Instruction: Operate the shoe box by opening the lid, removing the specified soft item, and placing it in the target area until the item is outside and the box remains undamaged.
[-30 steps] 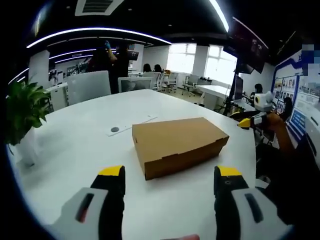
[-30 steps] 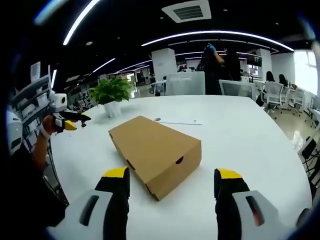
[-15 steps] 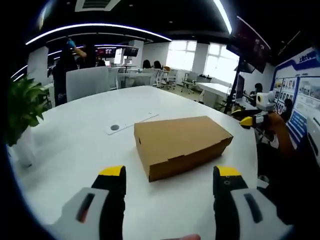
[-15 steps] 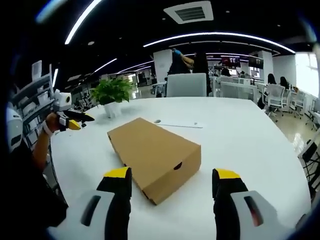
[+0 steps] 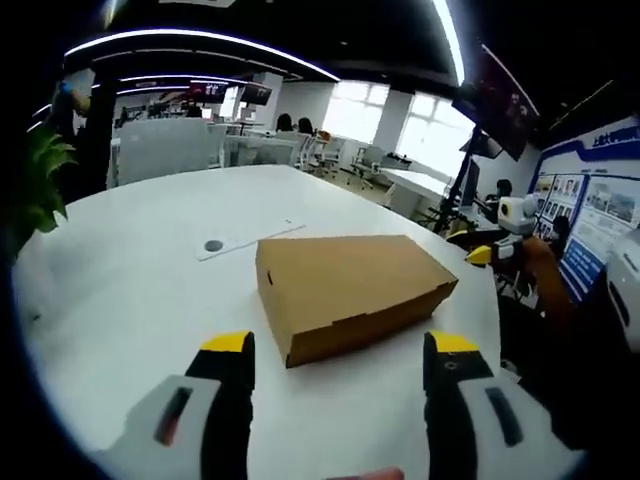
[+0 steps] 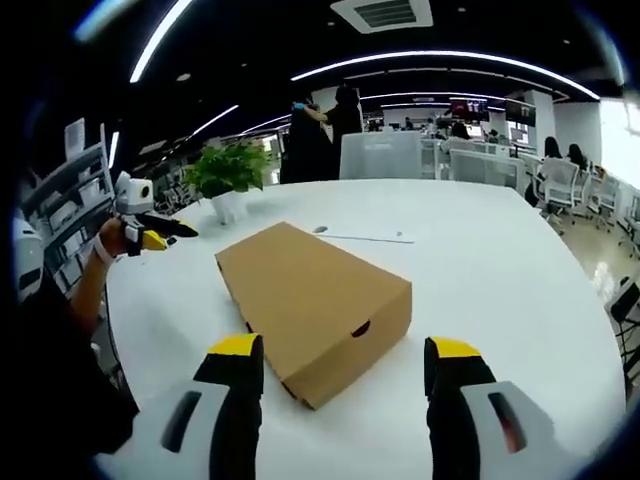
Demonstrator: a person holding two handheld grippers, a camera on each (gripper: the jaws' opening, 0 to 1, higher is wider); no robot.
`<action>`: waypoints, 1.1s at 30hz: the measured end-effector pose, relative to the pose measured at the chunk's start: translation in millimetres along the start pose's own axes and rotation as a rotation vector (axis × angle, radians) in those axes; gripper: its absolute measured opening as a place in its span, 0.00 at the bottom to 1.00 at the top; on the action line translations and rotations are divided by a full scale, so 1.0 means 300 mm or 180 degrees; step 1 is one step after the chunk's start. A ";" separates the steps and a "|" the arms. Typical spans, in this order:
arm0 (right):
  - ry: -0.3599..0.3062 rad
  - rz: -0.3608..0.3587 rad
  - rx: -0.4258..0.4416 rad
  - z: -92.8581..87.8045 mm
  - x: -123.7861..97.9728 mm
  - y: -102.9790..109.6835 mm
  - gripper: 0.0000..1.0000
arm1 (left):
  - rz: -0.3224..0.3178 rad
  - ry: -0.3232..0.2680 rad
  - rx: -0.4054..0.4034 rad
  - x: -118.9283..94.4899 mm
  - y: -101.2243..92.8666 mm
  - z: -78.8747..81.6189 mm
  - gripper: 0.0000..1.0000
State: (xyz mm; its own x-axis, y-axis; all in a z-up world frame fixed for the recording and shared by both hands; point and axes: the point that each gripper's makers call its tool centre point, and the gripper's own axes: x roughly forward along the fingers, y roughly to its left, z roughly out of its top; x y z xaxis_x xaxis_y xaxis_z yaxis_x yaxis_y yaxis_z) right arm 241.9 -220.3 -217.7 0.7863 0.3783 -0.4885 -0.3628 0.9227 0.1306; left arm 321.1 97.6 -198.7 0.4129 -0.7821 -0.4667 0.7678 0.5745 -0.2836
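Both claws — left claw [image 5: 340,350] and right claw [image 6: 343,353] — gape wide, gripping nothing, short of the closed cardboard shoe box [image 6: 312,306] on the white table [image 6: 500,280].

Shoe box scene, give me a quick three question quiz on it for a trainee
1. True or false: the shoe box lid is shut.
2. The potted plant stands on: A) the white table B) the box C) a chair
3. Fill in: both the left gripper and the right gripper are ____ and hold nothing.

Key: 1 true; 2 A; 3 open
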 end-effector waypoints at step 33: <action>0.0024 0.0120 0.0476 -0.021 0.069 -0.041 0.65 | -0.0280 0.0190 -0.0226 0.128 0.091 0.025 0.63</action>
State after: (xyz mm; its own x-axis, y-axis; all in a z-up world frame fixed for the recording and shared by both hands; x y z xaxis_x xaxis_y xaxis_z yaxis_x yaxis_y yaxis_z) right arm 259.4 -224.2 -234.7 0.7695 0.4129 -0.4872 -0.3130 0.9088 0.2757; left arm 361.6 81.4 -217.9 0.3139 -0.8157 -0.4859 0.7622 0.5216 -0.3833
